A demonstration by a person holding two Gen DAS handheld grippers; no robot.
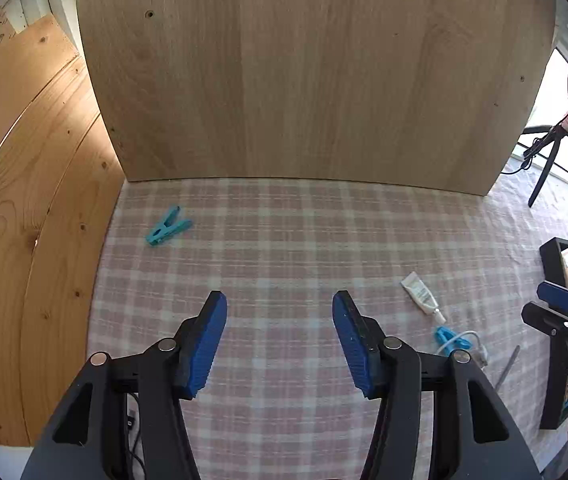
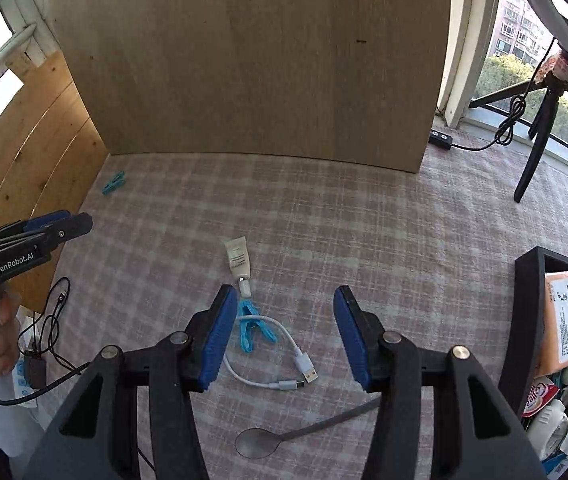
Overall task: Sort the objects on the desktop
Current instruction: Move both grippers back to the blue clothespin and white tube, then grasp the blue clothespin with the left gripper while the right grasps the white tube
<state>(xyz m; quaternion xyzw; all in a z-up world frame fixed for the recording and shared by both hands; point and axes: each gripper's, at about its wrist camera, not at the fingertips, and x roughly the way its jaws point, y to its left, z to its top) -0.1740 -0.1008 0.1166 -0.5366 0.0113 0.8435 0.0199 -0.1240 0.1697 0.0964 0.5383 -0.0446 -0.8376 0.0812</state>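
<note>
My left gripper (image 1: 280, 308) is open and empty above the checked cloth. A teal clothespin (image 1: 167, 227) lies ahead of it to the left, near the wooden board; it also shows in the right wrist view (image 2: 114, 184). My right gripper (image 2: 280, 304) is open and empty, hovering over a second blue clothespin (image 2: 252, 330), a white USB cable (image 2: 280, 364) and a small white tube (image 2: 239, 262). A grey spoon (image 2: 284, 434) lies under it. The tube (image 1: 421, 294), clip (image 1: 451, 338) and spoon handle (image 1: 507, 366) show at the right of the left wrist view.
A black storage box (image 2: 527, 320) with packets and bottles stands at the right; it also shows in the left wrist view (image 1: 549, 254). An upright wooden board (image 1: 291, 80) closes the back, pine panels (image 1: 24, 220) the left. A ring light tripod (image 2: 535, 136) stands at the back right.
</note>
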